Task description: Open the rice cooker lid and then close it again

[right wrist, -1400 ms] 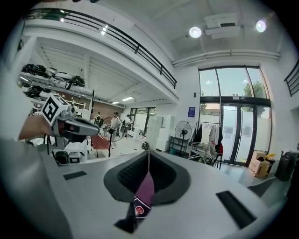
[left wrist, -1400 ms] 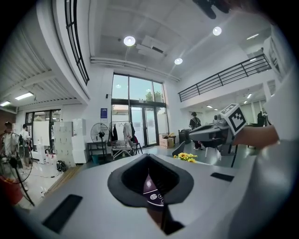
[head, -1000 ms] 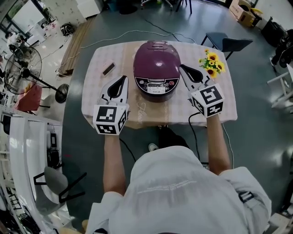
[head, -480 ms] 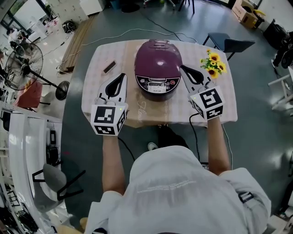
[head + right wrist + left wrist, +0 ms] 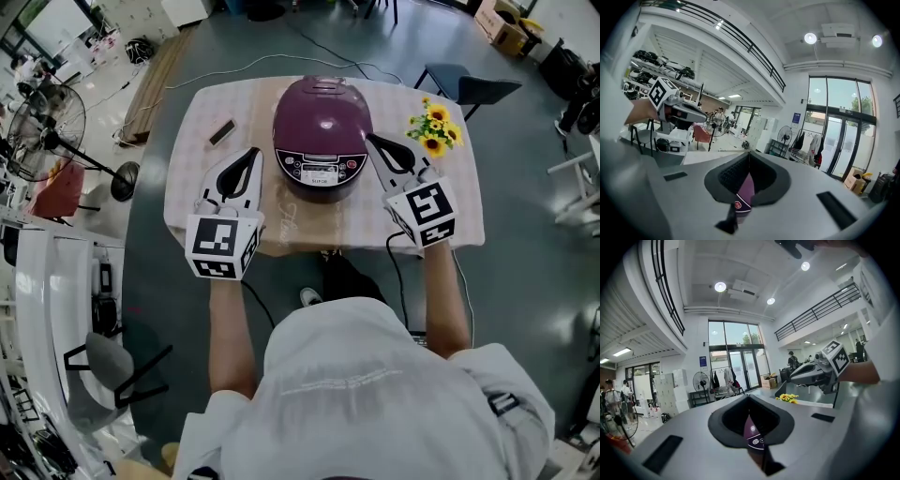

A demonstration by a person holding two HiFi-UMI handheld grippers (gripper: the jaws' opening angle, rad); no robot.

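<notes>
A purple rice cooker (image 5: 322,131) stands in the middle of the table (image 5: 197,150) with its lid down and its control panel facing me. My left gripper (image 5: 253,153) hovers just left of the cooker, jaws shut and empty. My right gripper (image 5: 368,140) hovers just right of it, also shut and empty. Through the slit of the left gripper (image 5: 749,414) a sliver of the cooker (image 5: 753,436) and its buttons shows. The right gripper (image 5: 749,166) likewise frames a purple strip of the cooker (image 5: 745,192). Each gripper view shows the other gripper across the cooker.
Sunflowers (image 5: 435,127) stand at the table's far right corner. A small dark object (image 5: 222,132) lies on the far left of the checked cloth. A chair (image 5: 467,86) sits behind the table, a floor fan (image 5: 56,122) to the left. A cable (image 5: 398,277) hangs off the front edge.
Both grippers hold their places beside the cooker; the head view has shifted slightly. The lid stays down.
</notes>
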